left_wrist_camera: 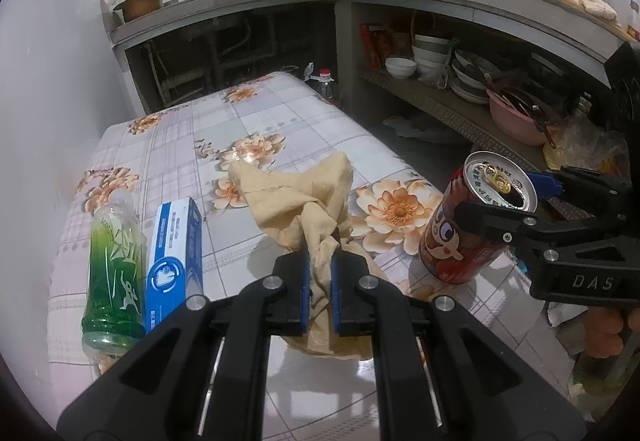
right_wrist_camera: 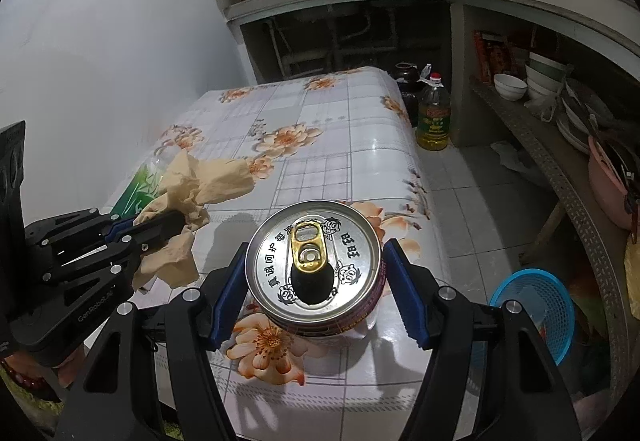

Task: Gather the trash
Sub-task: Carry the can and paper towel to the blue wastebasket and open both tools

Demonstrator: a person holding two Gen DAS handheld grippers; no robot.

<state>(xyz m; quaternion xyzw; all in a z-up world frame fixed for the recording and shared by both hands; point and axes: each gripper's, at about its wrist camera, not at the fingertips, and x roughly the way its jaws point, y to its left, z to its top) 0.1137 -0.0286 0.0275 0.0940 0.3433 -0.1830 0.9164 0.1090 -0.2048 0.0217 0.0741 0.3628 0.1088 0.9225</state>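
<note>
My left gripper (left_wrist_camera: pixel 320 257) is shut on a crumpled tan paper (left_wrist_camera: pixel 296 193), which hangs from the pads just above the flowered table (left_wrist_camera: pixel 280 113). In the right wrist view the same gripper (right_wrist_camera: pixel 176 219) and paper (right_wrist_camera: pixel 212 177) show at the left. My right gripper (right_wrist_camera: pixel 316 261) is shut on an opened red drink can (right_wrist_camera: pixel 320 313), one blue pad on each side of it. From the left wrist view the can (left_wrist_camera: pixel 460 241) is tilted at the table's right edge in the right gripper (left_wrist_camera: pixel 498 197). A green plastic bottle (left_wrist_camera: pixel 114 261) lies on the table at the left.
A blue and white carton (left_wrist_camera: pixel 176 253) lies beside the bottle. A blue basket (right_wrist_camera: pixel 536 305) stands on the floor right of the table. An oil bottle (right_wrist_camera: pixel 434 113) is on the floor beyond the table. A low shelf of bowls (left_wrist_camera: pixel 440 61) runs along the right.
</note>
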